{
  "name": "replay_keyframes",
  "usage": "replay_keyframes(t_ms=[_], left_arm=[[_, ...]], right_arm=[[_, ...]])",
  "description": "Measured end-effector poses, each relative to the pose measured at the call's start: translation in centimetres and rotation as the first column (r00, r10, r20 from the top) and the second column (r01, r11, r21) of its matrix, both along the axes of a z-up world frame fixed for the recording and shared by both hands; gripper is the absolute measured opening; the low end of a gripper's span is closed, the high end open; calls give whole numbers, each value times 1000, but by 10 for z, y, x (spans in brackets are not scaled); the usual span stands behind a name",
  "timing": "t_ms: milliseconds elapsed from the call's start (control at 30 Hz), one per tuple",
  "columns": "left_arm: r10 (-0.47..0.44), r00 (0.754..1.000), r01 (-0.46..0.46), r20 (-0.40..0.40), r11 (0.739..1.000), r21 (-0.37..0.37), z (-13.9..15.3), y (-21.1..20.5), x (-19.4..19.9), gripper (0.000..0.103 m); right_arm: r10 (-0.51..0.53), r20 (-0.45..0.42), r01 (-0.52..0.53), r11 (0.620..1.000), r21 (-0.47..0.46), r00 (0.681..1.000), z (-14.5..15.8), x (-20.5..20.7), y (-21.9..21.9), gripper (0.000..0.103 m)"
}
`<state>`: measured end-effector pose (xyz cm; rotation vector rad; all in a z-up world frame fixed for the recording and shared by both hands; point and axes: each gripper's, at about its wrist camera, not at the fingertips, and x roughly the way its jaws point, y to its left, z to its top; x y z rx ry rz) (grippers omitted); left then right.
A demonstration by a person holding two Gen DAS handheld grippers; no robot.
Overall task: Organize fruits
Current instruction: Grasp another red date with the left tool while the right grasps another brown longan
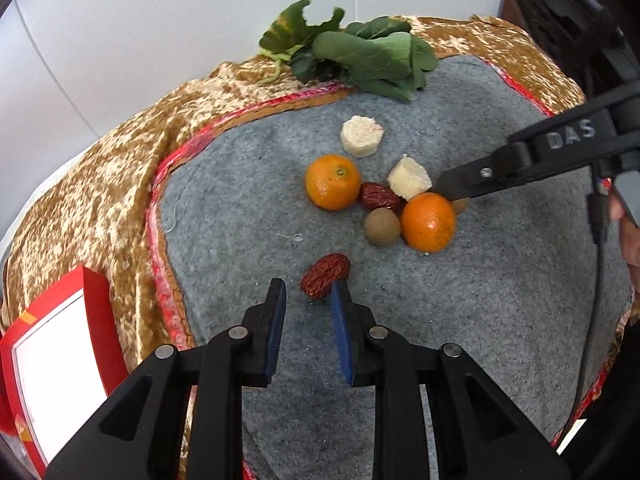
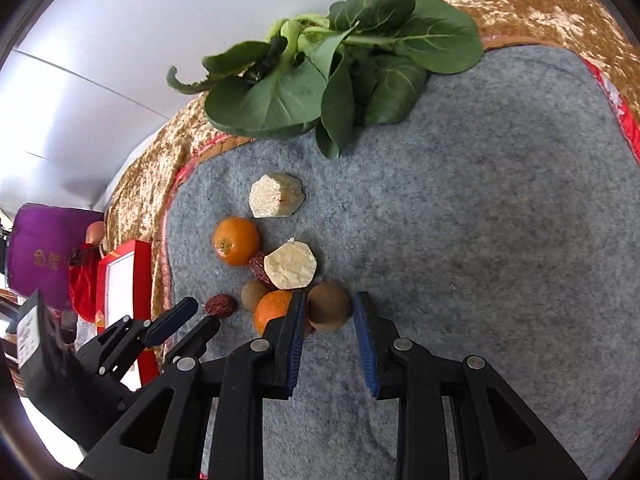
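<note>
Right wrist view is showing the right gripper pointing down with narrow jaws holding nothing – a brown round fruit is sitting just ahead between the tips (the left gripper, equally narrow, is nearing a red date).

You have a fuzzy matt grey felt mat over shiny crushed gold velvet, dimpled glossy oranges, wrinkled red dates, rough pale cut chunks, smooth leaves and matt black plastic fingers.
</note>
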<state>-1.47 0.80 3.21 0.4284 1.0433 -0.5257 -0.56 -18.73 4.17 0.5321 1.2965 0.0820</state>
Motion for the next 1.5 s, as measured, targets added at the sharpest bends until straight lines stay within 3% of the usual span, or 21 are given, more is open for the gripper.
replay_keyframes(t_ms=[433, 567, 1300, 1500], left_arm=[[-67, 997, 65, -24, 996, -55, -5, -4, 1, 21], [-58, 998, 57, -26, 997, -47, -7, -5, 2, 31], [-68, 997, 66, -22, 996, -61, -10, -6, -2, 31], [-63, 998, 59, -31, 993, -106, -6, -2, -1, 31]], right_arm=[[-14, -27, 13, 1000, -22, 1000, -11, 8, 9, 26], [-13, -26, 13, 1000, -16, 1000, -12, 8, 7, 27], [-19, -36, 20, 1000, 22, 999, -12, 7, -1, 28], [-27, -38, 28, 999, 25, 999, -11, 6, -1, 29]])
